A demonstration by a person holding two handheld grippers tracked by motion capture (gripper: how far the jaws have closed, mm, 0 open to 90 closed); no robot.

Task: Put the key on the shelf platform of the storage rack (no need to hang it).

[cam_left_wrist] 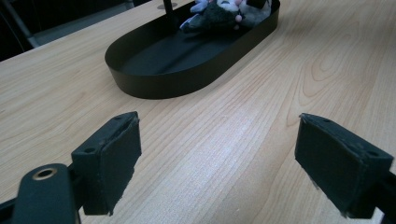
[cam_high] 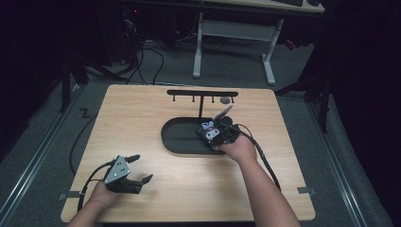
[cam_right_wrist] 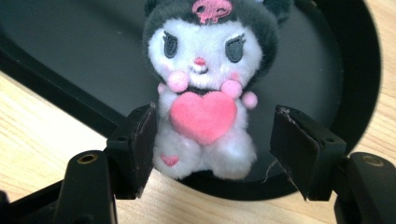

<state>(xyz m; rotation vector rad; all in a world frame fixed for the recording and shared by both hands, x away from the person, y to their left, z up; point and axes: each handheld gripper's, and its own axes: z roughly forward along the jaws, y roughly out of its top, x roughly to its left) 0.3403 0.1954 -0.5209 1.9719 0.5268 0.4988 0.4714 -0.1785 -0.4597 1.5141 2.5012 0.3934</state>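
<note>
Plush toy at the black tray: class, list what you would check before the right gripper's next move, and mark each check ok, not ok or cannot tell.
1. Plush toy sits between the right gripper's jaws: ok.
2. Jaws closed on the toy: not ok; a gap shows on the one side, and the other jaw is at its edge.
3. Toy over the black tray: ok, at the tray's right end, its feet at the rim.
4. Left gripper out of the way: ok; open over bare table, apart from the tray.
5. Stand behind the tray clear of the right gripper: cannot tell.
</note>
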